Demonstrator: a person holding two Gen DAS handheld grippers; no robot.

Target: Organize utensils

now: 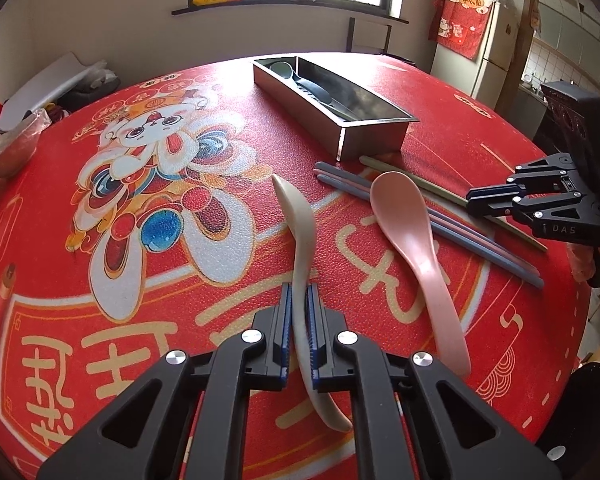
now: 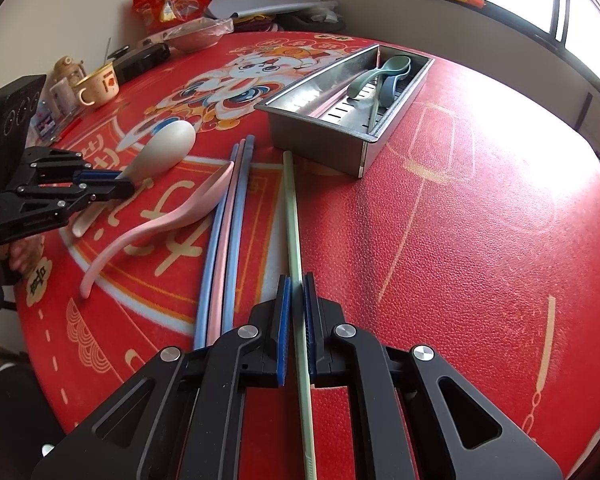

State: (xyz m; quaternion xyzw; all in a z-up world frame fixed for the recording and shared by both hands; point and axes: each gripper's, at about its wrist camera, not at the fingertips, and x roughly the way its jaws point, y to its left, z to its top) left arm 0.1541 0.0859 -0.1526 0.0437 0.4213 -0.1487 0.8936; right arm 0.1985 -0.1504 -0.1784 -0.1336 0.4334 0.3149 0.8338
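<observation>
My left gripper (image 1: 300,304) is shut on the handle of a beige spoon (image 1: 300,216), lifted a little over the red tablecloth; it also shows in the right wrist view (image 2: 104,180) with the spoon (image 2: 164,148). My right gripper (image 2: 297,296) is shut on a green chopstick (image 2: 291,208) that lies along the table toward the steel utensil box (image 2: 320,132); this gripper also shows in the left wrist view (image 1: 476,198). A pink spoon (image 1: 416,248) and blue and pink chopsticks (image 1: 460,232) lie between the grippers. The box (image 1: 364,136) holds green and blue spoons (image 2: 384,76).
At the table's far left edge stand a mug (image 2: 98,86), a bowl (image 2: 196,38), a black case (image 2: 140,62) and snack bags (image 2: 168,4). A fridge (image 1: 484,52) stands beyond the table on the right in the left wrist view.
</observation>
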